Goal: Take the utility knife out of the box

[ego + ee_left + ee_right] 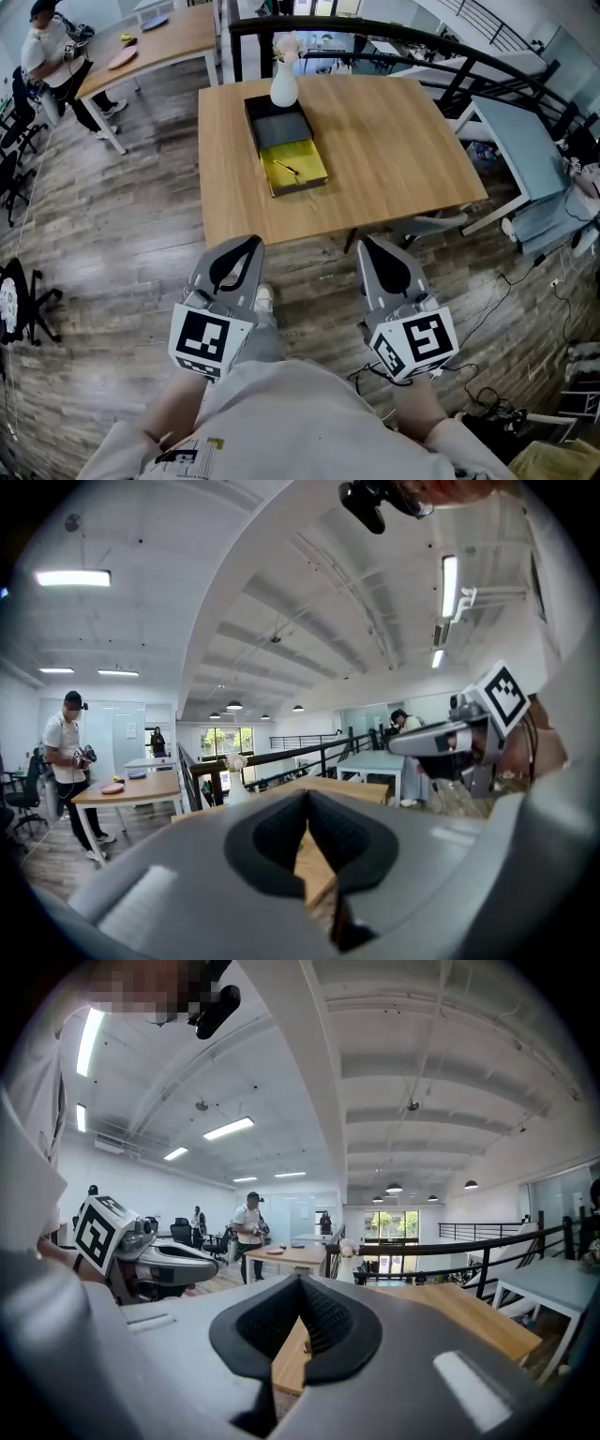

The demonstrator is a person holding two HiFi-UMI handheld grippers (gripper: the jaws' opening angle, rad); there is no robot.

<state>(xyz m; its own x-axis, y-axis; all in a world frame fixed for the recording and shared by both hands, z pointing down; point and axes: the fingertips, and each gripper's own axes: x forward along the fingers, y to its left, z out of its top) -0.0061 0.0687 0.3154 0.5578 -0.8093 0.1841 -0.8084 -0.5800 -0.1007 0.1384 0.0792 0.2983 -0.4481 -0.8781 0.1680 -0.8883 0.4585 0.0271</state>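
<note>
Both sets of jaws are clenched shut with nothing between them. On the left gripper (306,799) the dark pads meet at the tips, and through the small gap below them you only see the wooden table top. It's the same on the right gripper (299,1283), pads together and empty.

From the head view the two grippers sit side by side, pointing at the near edge of the table (394,150). They're over the plank floor (112,234) and well apart from anything on the table. Each has its marker cube at the back, close to the person's sleeves.

The box (251,120) is out on the table, toward the far side and a bit left of centre. It's black, and its near half is open with a yellow lining. The utility knife (287,169) is lying in that yellow part. It's slim and angled, too small to make out much more. A white vase (284,86) with pale flowers stands at the box's far end, and I can't tell if it's touching it.

At far left there's another wooden table (159,42) with a person (47,56) standing beside it.
</note>
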